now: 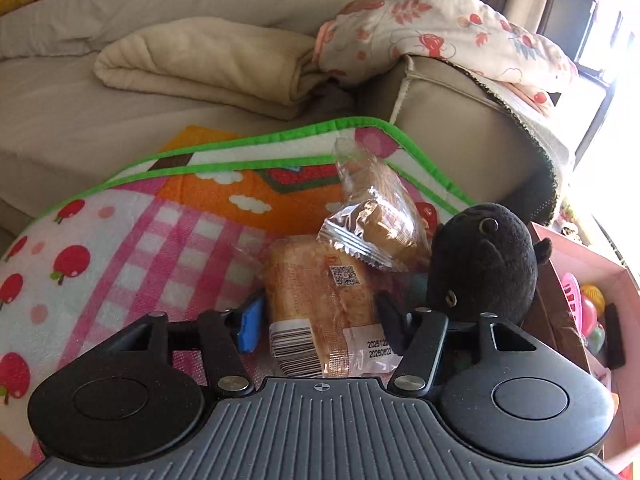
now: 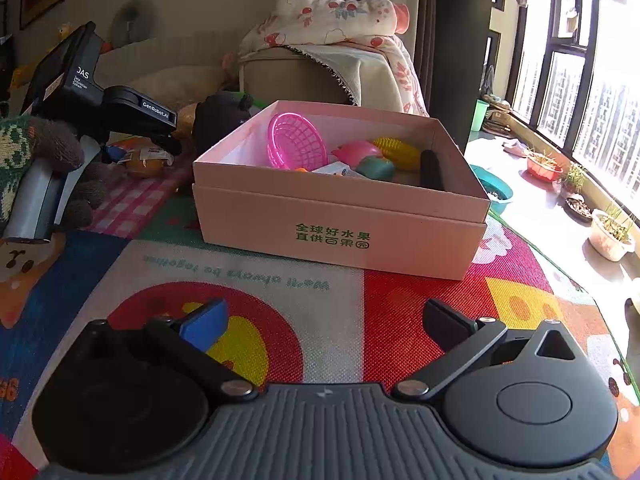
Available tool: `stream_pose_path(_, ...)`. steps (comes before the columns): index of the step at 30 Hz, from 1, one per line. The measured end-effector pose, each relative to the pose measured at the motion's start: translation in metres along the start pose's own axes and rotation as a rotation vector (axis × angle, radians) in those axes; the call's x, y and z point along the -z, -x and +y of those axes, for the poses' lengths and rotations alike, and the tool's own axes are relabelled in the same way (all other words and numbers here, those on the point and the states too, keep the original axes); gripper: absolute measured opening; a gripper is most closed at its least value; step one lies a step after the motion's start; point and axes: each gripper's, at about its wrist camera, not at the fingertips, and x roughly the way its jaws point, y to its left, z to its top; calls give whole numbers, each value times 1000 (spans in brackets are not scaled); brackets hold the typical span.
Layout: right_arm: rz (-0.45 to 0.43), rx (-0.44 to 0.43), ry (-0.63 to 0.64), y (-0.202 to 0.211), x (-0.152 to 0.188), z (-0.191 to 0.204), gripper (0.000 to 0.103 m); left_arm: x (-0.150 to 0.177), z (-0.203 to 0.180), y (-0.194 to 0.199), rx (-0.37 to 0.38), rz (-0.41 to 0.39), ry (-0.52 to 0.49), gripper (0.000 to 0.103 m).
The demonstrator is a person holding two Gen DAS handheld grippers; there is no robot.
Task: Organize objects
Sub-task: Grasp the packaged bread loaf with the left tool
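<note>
Straddling a wrapped bread loaf (image 1: 316,300) with the left gripper (image 1: 316,320), jaws parted, pads apparently clear of its sides; smaller wrapped cake (image 1: 372,236) just ahead, black plush toy (image 1: 484,264) ahead-right. Hovering released and empty, right gripper (image 2: 324,320) over play mat (image 2: 320,300); pink box (image 2: 340,224) of toys straight ahead.

A beige sofa (image 1: 120,92) anchors the room — a folded cream blanket (image 1: 204,60) lies on its seat, a floral quilt (image 1: 440,28) drapes its armrest. In front of the sofa spreads a colourful play mat (image 2: 400,312). Beside the sofa, dark-framed windows (image 2: 568,80) pour in bright sunlight over potted plants (image 2: 610,232).
</note>
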Motion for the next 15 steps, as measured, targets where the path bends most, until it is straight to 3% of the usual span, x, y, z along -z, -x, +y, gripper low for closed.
stream_pose_path(7, 6, 5, -10, -2, 0, -1, 103, 59, 17, 64, 85, -31, -127, 60)
stream_pose_path(11, 24, 26, 8, -5, -2, 2, 103, 94, 36, 103, 140, -42, -140, 60)
stream_pose_path(15, -34, 34, 82, 6, -21, 22, 103, 106, 47, 115, 164, -77, -165, 59)
